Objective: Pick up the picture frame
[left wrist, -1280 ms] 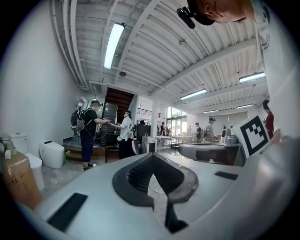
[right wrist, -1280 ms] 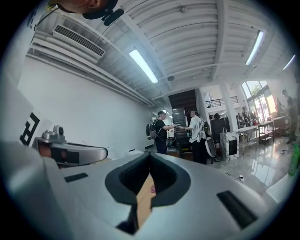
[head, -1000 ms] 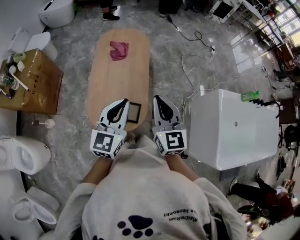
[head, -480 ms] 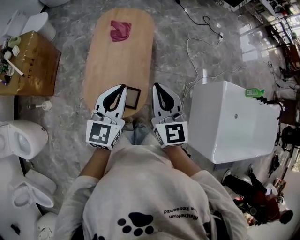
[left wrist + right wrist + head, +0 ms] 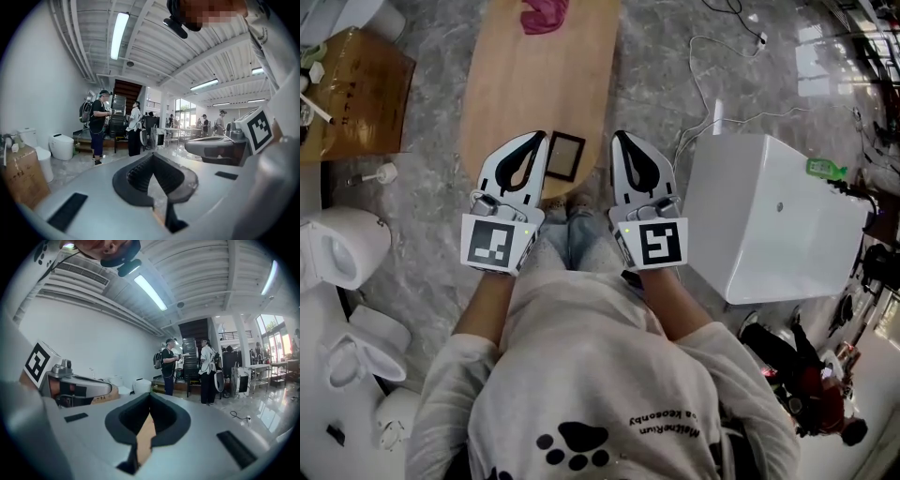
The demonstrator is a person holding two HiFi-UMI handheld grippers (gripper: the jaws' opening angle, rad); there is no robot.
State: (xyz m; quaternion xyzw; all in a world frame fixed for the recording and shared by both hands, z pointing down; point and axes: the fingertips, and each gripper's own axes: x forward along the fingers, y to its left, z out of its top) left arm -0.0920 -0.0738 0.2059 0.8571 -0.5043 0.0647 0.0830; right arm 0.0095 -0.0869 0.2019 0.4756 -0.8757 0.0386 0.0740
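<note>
A small dark picture frame (image 5: 565,156) lies flat on the near end of the oval wooden table (image 5: 542,75). It sits between my two grippers as seen from the head view. My left gripper (image 5: 537,137) is just left of it, jaws shut and empty. On the frame's right, my right gripper (image 5: 617,139) is shut too, holding nothing. Both point nearly level, forward over the table's near edge. In the left gripper view (image 5: 151,154) and the right gripper view (image 5: 149,394) the jaw tips meet; the frame is hidden there.
A pink cloth (image 5: 546,13) lies at the table's far end. A white box-shaped unit (image 5: 773,220) stands right, with cables (image 5: 727,47) on the floor. A cardboard box (image 5: 347,89) and toilets (image 5: 337,253) are left. People (image 5: 99,124) stand far ahead.
Both grippers have sunk a little and come nearer the table's near end. The head view has tilted, so the table and frame appear higher in the picture. Jaws stayed shut.
</note>
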